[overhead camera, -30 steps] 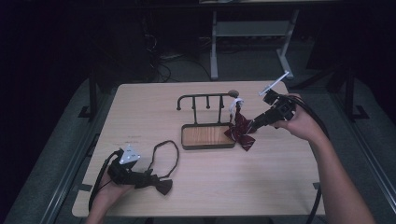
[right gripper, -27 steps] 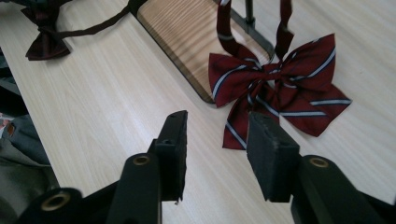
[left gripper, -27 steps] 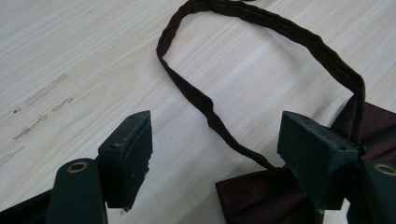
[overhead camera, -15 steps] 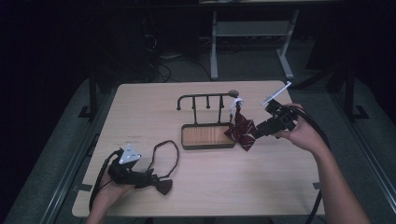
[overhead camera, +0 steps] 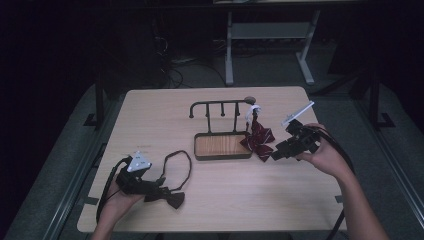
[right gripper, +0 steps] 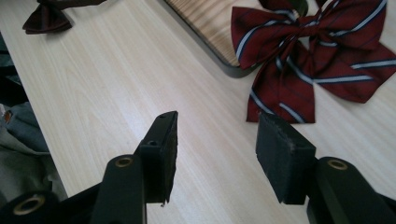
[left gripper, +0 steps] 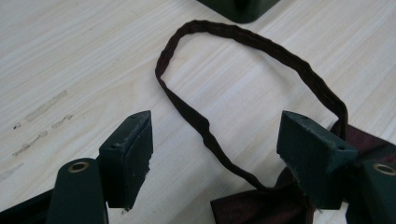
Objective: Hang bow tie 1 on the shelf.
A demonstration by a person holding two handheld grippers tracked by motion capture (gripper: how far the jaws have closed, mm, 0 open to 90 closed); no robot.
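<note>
A dark red striped bow tie (overhead camera: pixel 258 139) (right gripper: pixel 308 51) rests against the right end of a black hook rack (overhead camera: pixel 220 106), and its white band (overhead camera: pixel 254 111) reaches up to the end hook. My right gripper (overhead camera: pixel 276 154) (right gripper: pixel 217 149) stands open just right of it, with nothing between the jaws. Near the front left, a dark bow tie (overhead camera: pixel 173 199) (left gripper: pixel 254 207) with a looped strap (overhead camera: pixel 179 162) (left gripper: pixel 243 93) lies on the table. My left gripper (overhead camera: pixel 160 192) (left gripper: pixel 215 154) is open over it, its jaws straddling the strap where it meets the bow.
The rack stands on a wood-lined tray base (overhead camera: pixel 222 146) (right gripper: pixel 205 23) at the table's (overhead camera: pixel 150 115) middle. A cable trails from each gripper. Beyond the table's far edge stands a white desk frame (overhead camera: pixel 270 35) on a dark floor.
My right gripper has drawn back from the striped bow tie toward the near side and tilted lower. The left gripper and dark bow tie have stayed put.
</note>
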